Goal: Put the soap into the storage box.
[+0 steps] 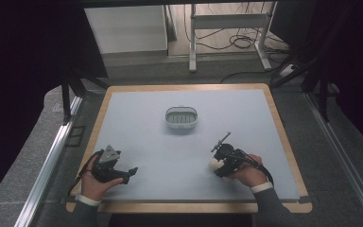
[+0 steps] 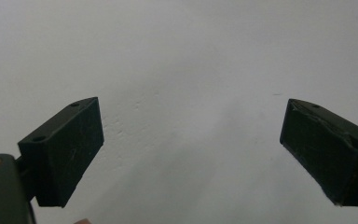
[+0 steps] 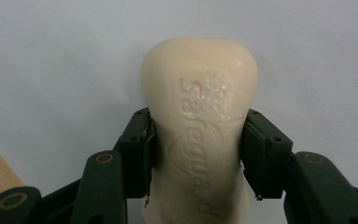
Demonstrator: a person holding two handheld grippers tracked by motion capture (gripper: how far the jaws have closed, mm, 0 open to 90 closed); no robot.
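Note:
A cream bar of soap [image 3: 200, 121] with raised lettering lies on the grey mat, and my right gripper [image 3: 198, 154] is shut on its narrow waist, one jaw against each side. From above, the soap [image 1: 214, 164] peeks out pale at the left of the right gripper [image 1: 221, 165], low on the mat's right half. A white oval soap dish [image 1: 181, 118] with a slotted floor stands at the mat's middle, farther back. My left gripper [image 1: 131, 172] rests near the front left, its jaws wide apart; the left gripper [image 2: 191, 154] has bare mat between its pads.
The grey mat [image 1: 170, 156] covers a wooden table whose edge [image 1: 283, 137] frames it. Dark metal rails run along both sides of the table. A white frame and cables sit on the floor beyond the far edge.

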